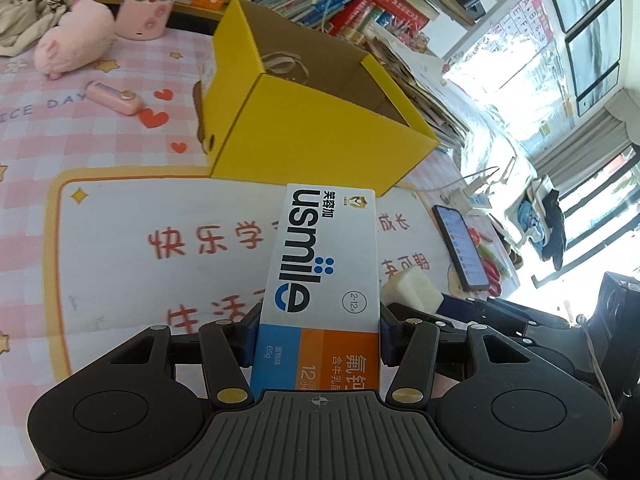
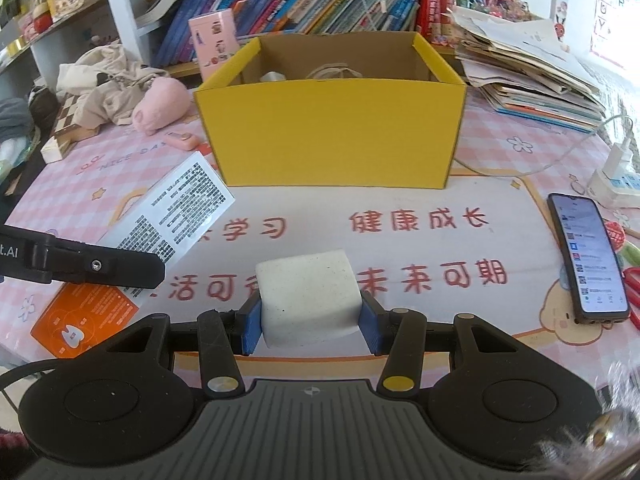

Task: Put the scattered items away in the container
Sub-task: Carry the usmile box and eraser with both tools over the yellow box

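Mid-tidy: the open yellow cardboard box (image 2: 332, 136) directly ahead of both grippers already holds a few pale items. The left gripper (image 1: 318, 336) pinches a long white-and-orange toothpaste carton (image 1: 324, 264); the right gripper (image 2: 310, 322) clamps a speckled white foam block (image 2: 308, 294). Neither is boxed yet.

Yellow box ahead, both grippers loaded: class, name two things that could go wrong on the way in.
1. The toothpaste carton is held near one end by the left gripper, so its long free end could clip the yellow box wall.
2. The white block sits in the right gripper close beside the carton; the two loads might collide over the opening.
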Tool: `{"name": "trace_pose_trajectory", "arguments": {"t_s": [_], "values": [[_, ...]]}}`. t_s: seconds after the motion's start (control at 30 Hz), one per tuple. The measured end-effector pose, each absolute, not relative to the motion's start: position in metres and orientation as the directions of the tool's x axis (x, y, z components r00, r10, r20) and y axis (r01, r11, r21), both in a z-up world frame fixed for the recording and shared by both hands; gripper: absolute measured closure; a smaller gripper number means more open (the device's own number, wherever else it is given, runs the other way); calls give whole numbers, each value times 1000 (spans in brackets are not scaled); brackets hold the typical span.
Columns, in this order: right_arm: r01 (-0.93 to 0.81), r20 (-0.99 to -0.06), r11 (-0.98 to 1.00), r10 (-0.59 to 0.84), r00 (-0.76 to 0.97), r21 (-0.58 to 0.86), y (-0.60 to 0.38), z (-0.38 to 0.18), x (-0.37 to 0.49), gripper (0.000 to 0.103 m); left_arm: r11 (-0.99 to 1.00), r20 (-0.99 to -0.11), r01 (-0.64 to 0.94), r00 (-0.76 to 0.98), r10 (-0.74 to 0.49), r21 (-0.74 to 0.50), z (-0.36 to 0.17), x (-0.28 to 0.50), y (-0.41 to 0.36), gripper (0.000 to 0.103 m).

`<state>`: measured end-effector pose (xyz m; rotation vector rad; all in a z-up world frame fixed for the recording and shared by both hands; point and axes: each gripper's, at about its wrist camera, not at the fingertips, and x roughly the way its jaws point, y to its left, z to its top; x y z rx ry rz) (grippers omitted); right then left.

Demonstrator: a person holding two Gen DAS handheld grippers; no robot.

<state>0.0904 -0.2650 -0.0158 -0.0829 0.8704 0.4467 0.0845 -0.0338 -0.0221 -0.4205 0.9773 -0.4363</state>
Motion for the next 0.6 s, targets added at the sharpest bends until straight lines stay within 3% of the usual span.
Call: {"name": "trace_pose_trajectory", "arguments": {"t_s": [0.6], "values": [[-404,-761,907,346,549,121,-297,-18,130,57,840,-707,173,468,-530,-515,-24,118,-73,50]]}}
